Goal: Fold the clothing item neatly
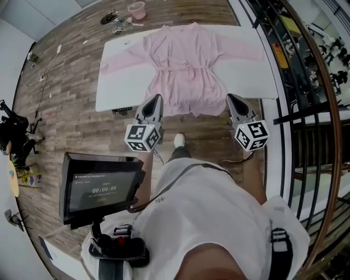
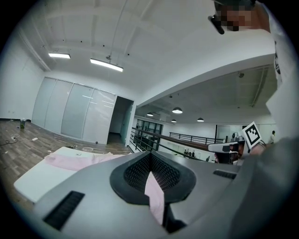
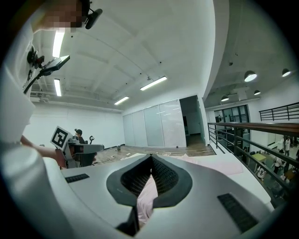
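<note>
A pink robe [image 1: 188, 68] lies spread flat on a white table [image 1: 117, 93], sleeves out to both sides and a belt tied at the waist. My left gripper [image 1: 157, 97] hovers at the table's near edge, by the robe's lower left hem. My right gripper [image 1: 230, 97] hovers by the lower right hem. Both are shut with nothing between the pads. In the left gripper view the closed jaws [image 2: 150, 154] point level over the robe [image 2: 70, 161]. The right gripper view shows the same: closed jaws [image 3: 151, 157] and, beyond them, the robe [image 3: 217, 163].
A screen with a timer [image 1: 101, 188] hangs at my lower left. A black railing [image 1: 306, 109] runs along the table's right side. A pink bowl [image 1: 136, 9] and small clutter [image 1: 112, 19] lie on the wooden floor beyond the table. My shoe [image 1: 179, 140] stands before the table.
</note>
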